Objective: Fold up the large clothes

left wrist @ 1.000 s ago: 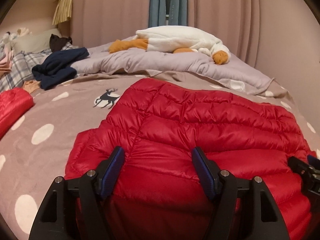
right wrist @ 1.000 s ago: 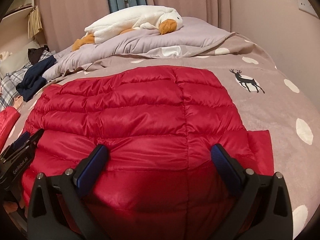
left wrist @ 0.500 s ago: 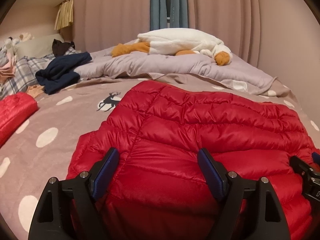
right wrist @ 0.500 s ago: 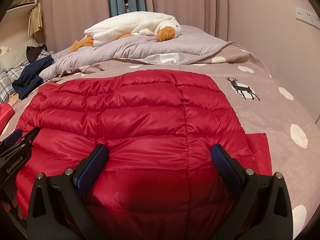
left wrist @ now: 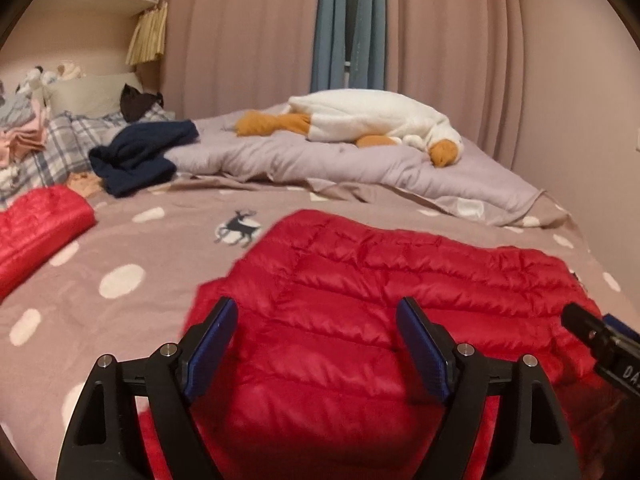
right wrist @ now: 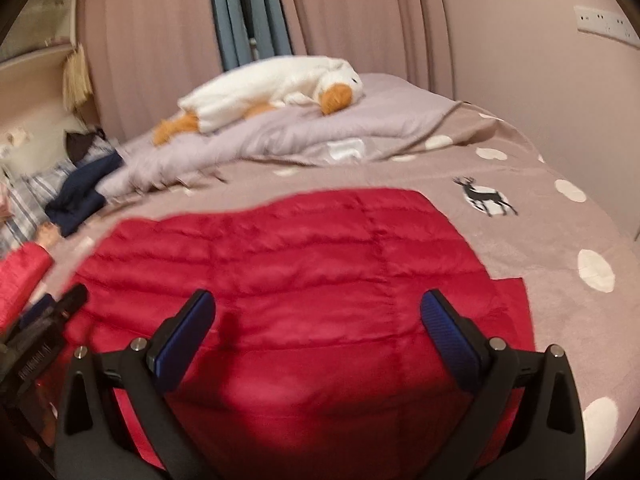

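A red quilted down jacket (left wrist: 400, 280) lies folded on the taupe polka-dot bedspread (left wrist: 120, 248); it also fills the middle of the right wrist view (right wrist: 300, 264). My left gripper (left wrist: 316, 320) is open and empty, above the jacket's near left part. My right gripper (right wrist: 318, 312) is open and empty, above the jacket's near right part. Each gripper's tip shows at the edge of the other's view. A flat red flap (right wrist: 512, 296) sticks out at the jacket's right side.
A second red garment (left wrist: 36, 224) lies at the left. A navy garment (left wrist: 140, 156), plaid pillows (left wrist: 60, 144), a lilac duvet (left wrist: 340, 160) and a white goose plush (left wrist: 372, 120) lie at the back. Curtains and a wall stand behind and to the right.
Both grippers have pulled back and up from the jacket, so more bedspread shows beyond it. Both stayed open; the jacket has not moved.
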`<action>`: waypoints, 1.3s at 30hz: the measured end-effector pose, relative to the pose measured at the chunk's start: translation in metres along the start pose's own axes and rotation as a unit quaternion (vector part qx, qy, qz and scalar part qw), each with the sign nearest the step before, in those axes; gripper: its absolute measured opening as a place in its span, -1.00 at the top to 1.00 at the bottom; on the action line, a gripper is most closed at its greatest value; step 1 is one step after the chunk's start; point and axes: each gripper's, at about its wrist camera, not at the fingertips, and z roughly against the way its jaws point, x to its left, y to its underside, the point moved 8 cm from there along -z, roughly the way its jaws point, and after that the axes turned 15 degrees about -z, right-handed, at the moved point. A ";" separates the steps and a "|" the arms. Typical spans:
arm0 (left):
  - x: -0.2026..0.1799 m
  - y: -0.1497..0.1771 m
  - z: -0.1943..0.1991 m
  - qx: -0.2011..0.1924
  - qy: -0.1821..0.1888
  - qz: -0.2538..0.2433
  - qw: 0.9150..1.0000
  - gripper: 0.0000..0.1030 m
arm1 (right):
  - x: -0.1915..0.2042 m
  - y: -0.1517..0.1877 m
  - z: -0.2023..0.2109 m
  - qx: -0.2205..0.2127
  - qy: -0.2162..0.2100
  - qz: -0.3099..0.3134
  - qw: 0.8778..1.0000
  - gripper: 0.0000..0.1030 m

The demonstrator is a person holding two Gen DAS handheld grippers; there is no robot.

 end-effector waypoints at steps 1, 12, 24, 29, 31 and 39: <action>0.003 0.001 0.000 0.002 -0.008 0.000 1.000 -0.58 | 0.006 0.001 0.002 -0.001 -0.008 0.002 1.000 -1.00; 0.034 0.019 -0.003 0.028 -0.016 0.034 0.999 -0.58 | 0.024 0.042 -0.038 0.072 0.036 0.086 0.993 -1.00; 0.032 0.052 -0.052 0.088 0.051 0.084 0.991 -0.71 | -0.014 0.004 0.005 -0.006 0.053 -0.005 0.999 -0.98; 0.034 0.053 -0.050 0.088 0.051 0.091 0.991 -0.79 | -0.052 -0.009 0.012 -0.018 0.080 -0.041 0.996 -0.99; 0.033 0.052 -0.051 0.087 0.044 0.087 0.991 -0.83 | -0.074 -0.004 0.004 -0.003 0.102 -0.070 0.992 -0.99; 0.034 0.053 -0.051 0.087 0.036 0.084 0.992 -0.85 | -0.091 0.014 -0.019 0.028 0.113 -0.105 0.988 -1.00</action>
